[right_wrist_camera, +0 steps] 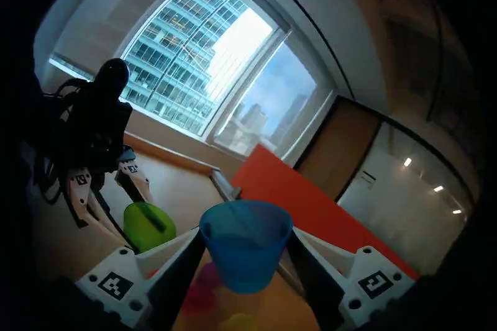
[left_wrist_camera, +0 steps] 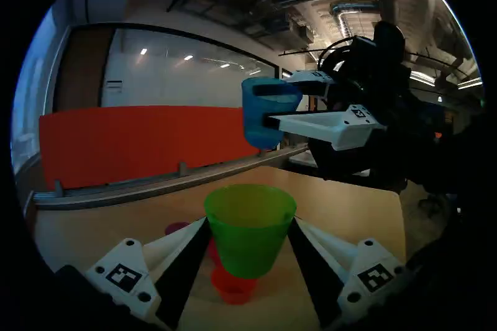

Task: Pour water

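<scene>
Currently the left gripper [left_wrist_camera: 250, 224] has its fingers closed on the green cup [left_wrist_camera: 250, 244], which is upright at 6 o'clock in the left gripper view and held above the counter [left_wrist_camera: 354, 207]. Right gripper [left_wrist_camera: 278, 102] clamps the blue cup [left_wrist_camera: 258, 129] between both fingers, at 1 o'clock from the green cup, higher, apart from it, roughly upright. Red cup [left_wrist_camera: 233, 289] sits on the counter beneath the green one, pink cup [left_wrist_camera: 176, 228] at its 10 o'clock. Orange partition [left_wrist_camera: 124, 141] runs behind at 9 o'clock. Cannot tell if either held cup contains water.
</scene>
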